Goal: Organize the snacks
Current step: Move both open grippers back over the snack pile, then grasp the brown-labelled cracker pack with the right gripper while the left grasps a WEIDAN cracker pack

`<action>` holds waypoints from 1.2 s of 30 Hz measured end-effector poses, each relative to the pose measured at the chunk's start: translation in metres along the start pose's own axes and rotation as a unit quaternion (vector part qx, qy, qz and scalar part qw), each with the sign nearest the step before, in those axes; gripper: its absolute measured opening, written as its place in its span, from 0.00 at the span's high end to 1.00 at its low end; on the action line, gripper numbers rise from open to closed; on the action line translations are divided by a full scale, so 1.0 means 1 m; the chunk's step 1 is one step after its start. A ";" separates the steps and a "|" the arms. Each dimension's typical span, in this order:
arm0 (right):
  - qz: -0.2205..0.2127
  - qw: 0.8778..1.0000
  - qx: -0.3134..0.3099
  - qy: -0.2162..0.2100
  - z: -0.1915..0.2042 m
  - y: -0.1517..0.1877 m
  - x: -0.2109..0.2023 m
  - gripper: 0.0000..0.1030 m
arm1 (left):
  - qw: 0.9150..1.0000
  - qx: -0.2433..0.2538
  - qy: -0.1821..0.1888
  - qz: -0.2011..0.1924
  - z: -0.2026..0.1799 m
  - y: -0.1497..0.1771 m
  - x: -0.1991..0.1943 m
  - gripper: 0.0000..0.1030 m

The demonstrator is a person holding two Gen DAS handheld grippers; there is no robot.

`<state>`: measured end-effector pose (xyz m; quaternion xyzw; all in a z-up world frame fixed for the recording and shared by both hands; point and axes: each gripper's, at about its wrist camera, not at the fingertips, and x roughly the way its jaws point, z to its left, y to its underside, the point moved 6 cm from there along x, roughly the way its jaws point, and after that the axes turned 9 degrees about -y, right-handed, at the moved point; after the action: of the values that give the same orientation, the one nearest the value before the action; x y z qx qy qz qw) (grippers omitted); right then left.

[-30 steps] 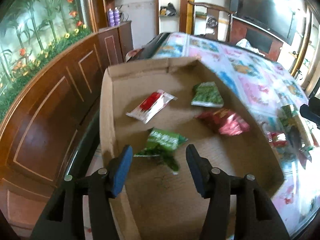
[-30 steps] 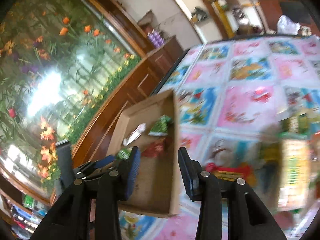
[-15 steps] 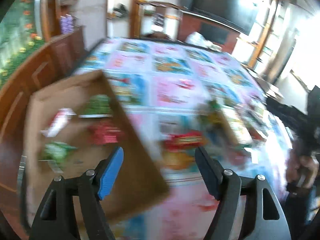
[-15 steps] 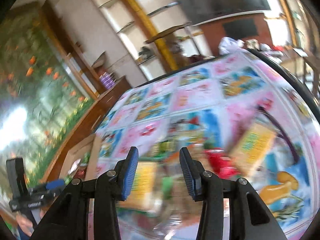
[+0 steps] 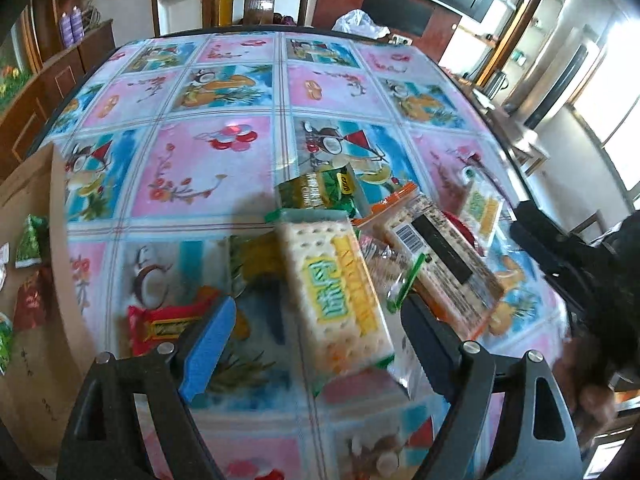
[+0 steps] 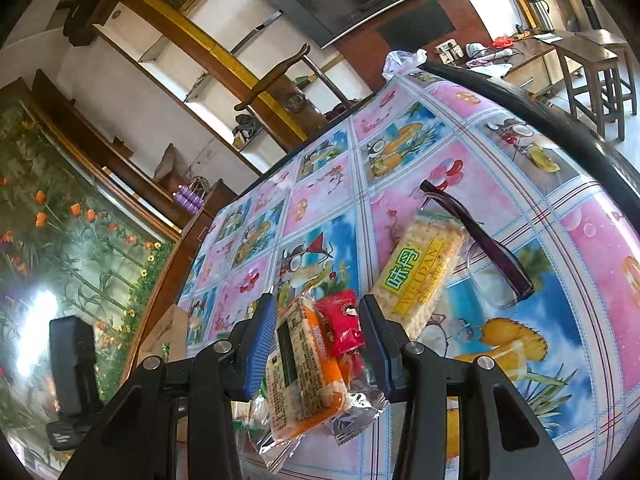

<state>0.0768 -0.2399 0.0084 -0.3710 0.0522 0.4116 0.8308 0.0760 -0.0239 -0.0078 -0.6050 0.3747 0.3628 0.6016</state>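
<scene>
Crackers sit nearest of all: in the left wrist view the left tongs [image 5: 316, 344] stand wide open and empty, and the green-and-yellow cracker pack [image 5: 336, 292] lies between the two pads, its near end closest and its long axis running away from the camera, roughly in line with the fingers. I judge the left hand the nearer one for this pack; the jaws already straddle its short width, so a short advance and a squeeze should do. Just right of that pack the orange-edged cracker pack [image 5: 436, 256] lies at a slant, and in the right wrist view it sits between the pads of the right tongs [image 6: 320, 338], together with a small red packet [image 6: 344, 324]. Those tongs are open too, and I cannot tell whether a pad touches the wrapper. Left of the green-and-yellow pack a red-and-yellow bar [image 5: 168, 326] lies flat on the patterned surface [image 5: 208, 164]. Beyond it, a dark green packet [image 5: 316, 192] rests at the far end of the heap. Well to the left, at the frame's edge, the cardboard box [image 5: 36, 184] holds a green sachet [image 5: 30, 242] and a red sachet [image 5: 30, 300].
</scene>
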 end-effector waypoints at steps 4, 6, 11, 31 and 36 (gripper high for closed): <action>0.013 1.000 -0.027 0.007 0.009 0.006 0.006 0.55 | 0.998 0.035 -0.051 -0.011 -0.011 0.000 0.016 0.19; 0.020 0.999 -0.040 0.014 0.011 0.009 0.009 0.55 | 0.998 0.040 -0.051 -0.019 -0.011 0.004 0.019 0.19; 0.043 0.993 -0.102 0.044 0.027 0.022 0.021 0.54 | 0.997 0.039 -0.029 -0.061 0.001 0.013 0.022 0.19; 0.112 0.920 -0.320 0.198 0.047 0.071 0.069 0.43 | 0.993 0.039 -0.030 -0.103 0.020 0.005 0.031 0.35; 0.103 0.928 -0.305 0.190 0.047 0.066 0.063 0.44 | 0.992 0.044 -0.033 -0.115 0.020 0.006 0.028 0.56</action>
<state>0.0601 -0.1427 -0.0211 -0.6700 0.1186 0.4130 0.6053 0.0842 -0.0042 -0.0358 -0.6046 0.2982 0.2944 0.6773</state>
